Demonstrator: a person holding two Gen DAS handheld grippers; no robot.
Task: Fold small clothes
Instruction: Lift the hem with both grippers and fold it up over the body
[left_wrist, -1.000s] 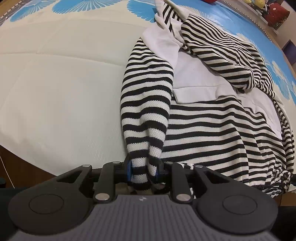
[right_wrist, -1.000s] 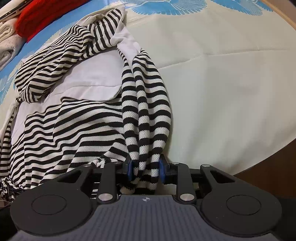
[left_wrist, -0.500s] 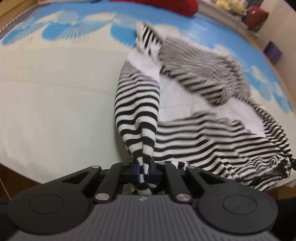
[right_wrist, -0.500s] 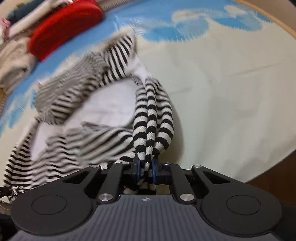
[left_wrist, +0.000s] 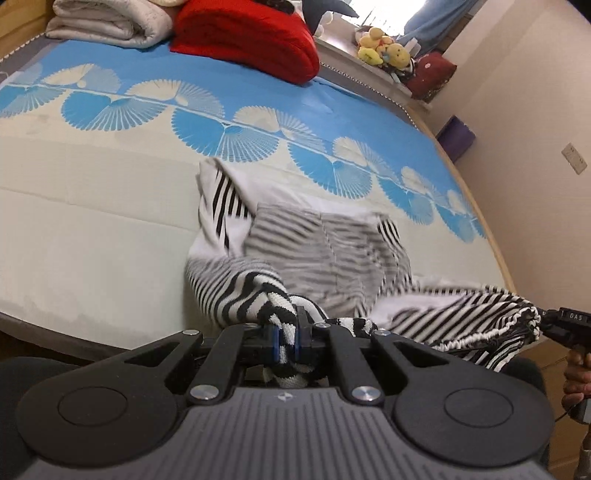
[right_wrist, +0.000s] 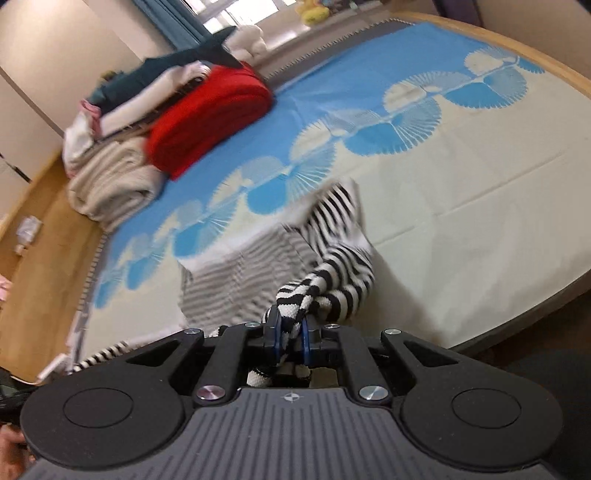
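One black-and-white striped garment (left_wrist: 332, 254) hangs partly lifted above the bedspread (left_wrist: 92, 221), its far end trailing on the cream area just short of the blue fan-pattern band. Left gripper (left_wrist: 285, 341) is clamped on a bunched striped sleeve; its blue pads are pressed into the knit. Right gripper (right_wrist: 291, 338) pinches the other bunched sleeve in the same manner. Much of the cloth between them is blurred. Beyond the garment, at the head of the bedspread, lie a red folded blanket (left_wrist: 247, 40) and a cream rolled blanket (left_wrist: 107, 22). Plush toys (left_wrist: 384, 51) sit on a ledge past the red blanket.
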